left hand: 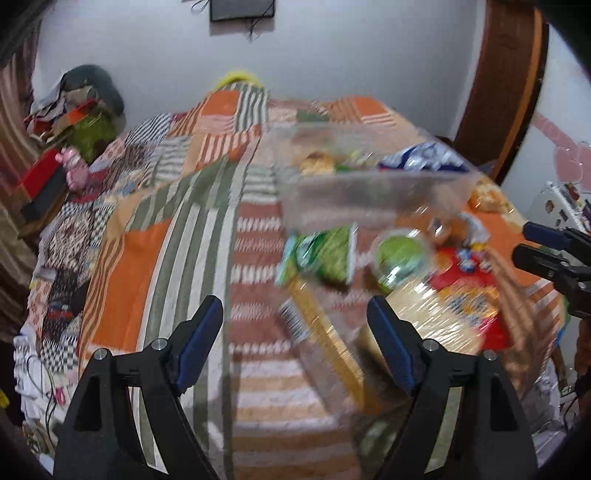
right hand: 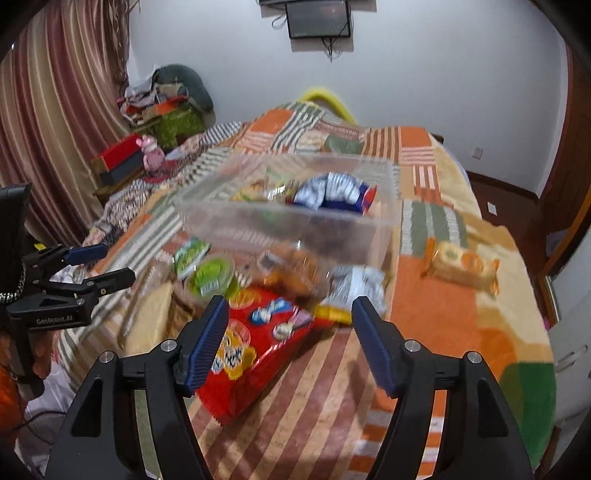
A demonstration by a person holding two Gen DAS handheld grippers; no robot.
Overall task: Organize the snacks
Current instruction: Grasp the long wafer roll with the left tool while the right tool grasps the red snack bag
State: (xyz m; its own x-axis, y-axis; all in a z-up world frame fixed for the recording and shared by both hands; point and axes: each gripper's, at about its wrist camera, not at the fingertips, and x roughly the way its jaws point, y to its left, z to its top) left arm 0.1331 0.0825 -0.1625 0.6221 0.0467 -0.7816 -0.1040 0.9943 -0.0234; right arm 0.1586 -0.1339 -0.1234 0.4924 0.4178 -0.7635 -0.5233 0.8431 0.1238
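A clear plastic bin [right hand: 295, 218] [left hand: 373, 199] stands on the patchwork bed and holds a blue-white packet [right hand: 332, 194] and other snacks. In front of it lie a red snack bag [right hand: 258, 343] [left hand: 469, 291], a green-lidded cup [right hand: 210, 277] [left hand: 400, 254], a green packet [left hand: 321, 254], a silver packet [right hand: 354, 288] and a long yellow packet [left hand: 325, 332]. An orange biscuit pack [right hand: 461, 267] lies apart to the right. My left gripper [left hand: 295, 317] is open and empty above the bed. My right gripper [right hand: 288, 317] is open and empty over the red bag.
The bed's patchwork quilt [right hand: 436, 314] falls off at the right and near edges. A red box [right hand: 118, 155] and a pink toy [right hand: 151, 153] sit at the far left by the curtain [right hand: 55, 129]. A screen [right hand: 317, 18] hangs on the wall.
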